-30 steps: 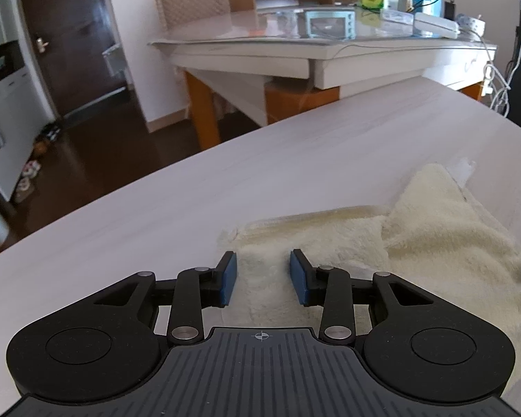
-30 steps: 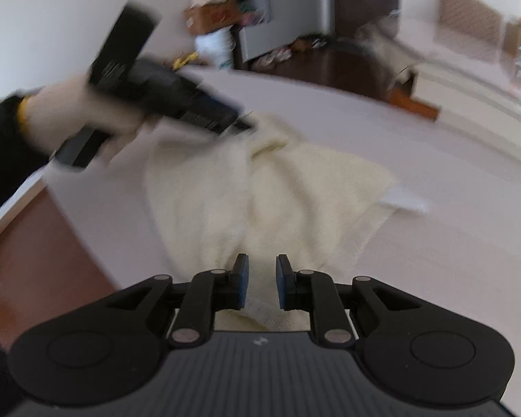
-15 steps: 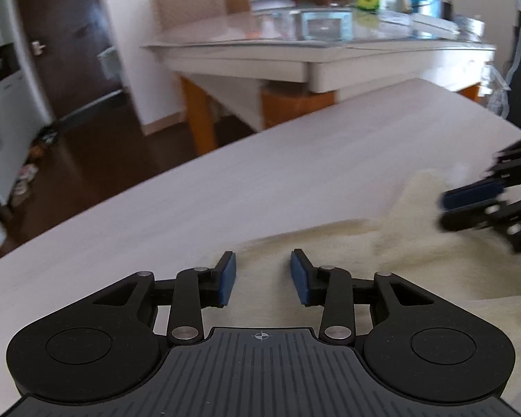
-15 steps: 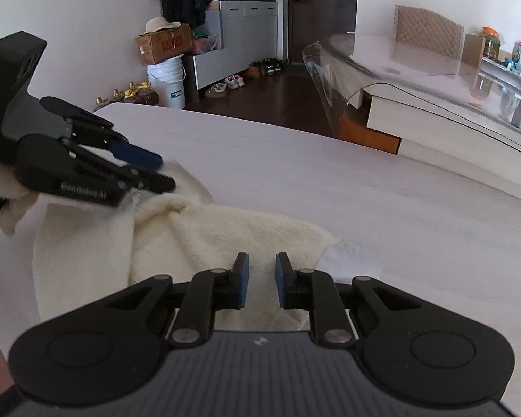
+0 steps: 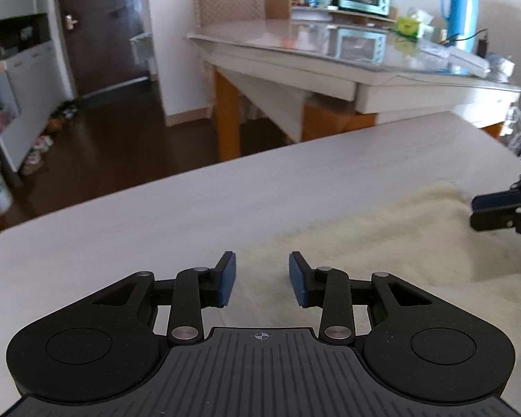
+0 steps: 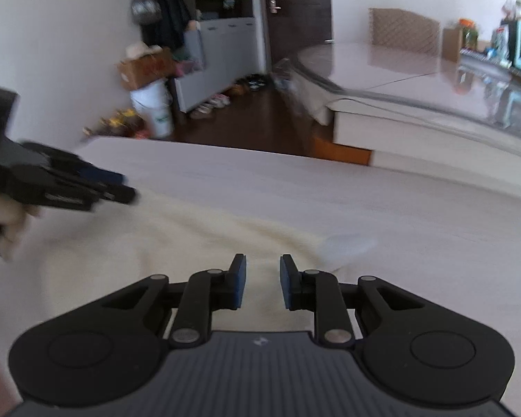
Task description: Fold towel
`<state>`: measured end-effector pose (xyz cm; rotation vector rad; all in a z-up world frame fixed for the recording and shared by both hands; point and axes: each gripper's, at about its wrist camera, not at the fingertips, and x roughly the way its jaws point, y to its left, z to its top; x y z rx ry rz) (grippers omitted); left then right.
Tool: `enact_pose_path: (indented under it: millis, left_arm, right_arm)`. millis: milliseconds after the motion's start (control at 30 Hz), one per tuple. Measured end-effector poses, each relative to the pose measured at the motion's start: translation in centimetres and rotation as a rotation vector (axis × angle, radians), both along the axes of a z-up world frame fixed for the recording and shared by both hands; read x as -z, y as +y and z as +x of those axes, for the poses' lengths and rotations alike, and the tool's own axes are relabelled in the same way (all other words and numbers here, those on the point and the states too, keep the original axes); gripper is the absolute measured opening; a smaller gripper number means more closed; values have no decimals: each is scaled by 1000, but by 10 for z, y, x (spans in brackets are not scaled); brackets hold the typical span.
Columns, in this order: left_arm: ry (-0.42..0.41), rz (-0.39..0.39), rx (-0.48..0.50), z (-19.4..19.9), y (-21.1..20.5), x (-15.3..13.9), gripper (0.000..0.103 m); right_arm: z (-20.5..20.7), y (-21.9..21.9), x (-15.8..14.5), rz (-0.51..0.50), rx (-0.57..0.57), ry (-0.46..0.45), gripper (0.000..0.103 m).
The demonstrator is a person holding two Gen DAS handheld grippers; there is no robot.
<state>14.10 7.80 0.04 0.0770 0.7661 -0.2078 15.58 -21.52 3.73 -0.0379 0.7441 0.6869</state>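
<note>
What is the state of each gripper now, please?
Left gripper: open, closing slightly, fingers over the towel, holding nothing.
Right gripper: open, opening further, holding nothing.

A second ago the towel [image 6: 156, 243] lay bunched and humped on the table [image 6: 399, 215]; now it lies flatter and more spread. The right gripper [image 6: 262, 286] has opened slightly above it, beside the white tag [image 6: 347, 245].

White walls [image 5: 177, 34], dark floor [image 5: 121, 146], glass-topped table [image 5: 295, 41]
</note>
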Motion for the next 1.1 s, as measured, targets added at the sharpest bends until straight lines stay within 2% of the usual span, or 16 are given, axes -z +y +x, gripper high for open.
enact_pose_path:
  millis: [100,167,200,300,367,433,533,600,767,833,1100]
  left_arm:
    - [-2,36,18,-8,-2,-2,37]
    - [-2,47,17,-11,-1,-3,37]
    - [-1,48,17,-13,-1,-4,37]
    - [1,49,31,-20,0,-7,37]
    - [0,50,35,-22,0,-8,37]
    - [-4,56,35,-29,3,-11,37]
    - [-14,69,25,-42,13,-19,37]
    - [-23,71,21,-48,19,-23,38]
    - [-37,63,55,-58,16,-32,38]
    - [-37,61,79,-60,11,-32,39]
    - [-8,41,151,-59,-5,-21,41]
  right_arm:
    - [-10,-2,-6,90,-46,71,31]
    - [-17,1,-9,136,-101,121,50]
    - [-19,6,-7,127,-121,129,50]
    - [-23,21,-3,68,-175,142,45]
    - [-28,32,-1,21,-195,125,22]
    - [-38,39,-4,-6,-208,77,15]
    - [-56,46,-13,-19,-252,4,14]
    - [-81,55,-20,-21,-358,-57,14]
    - [-131,80,-14,-139,-597,-148,14]
    - [-143,83,-10,-146,-666,-126,14]
    - [-162,71,-10,-145,-713,-68,22]
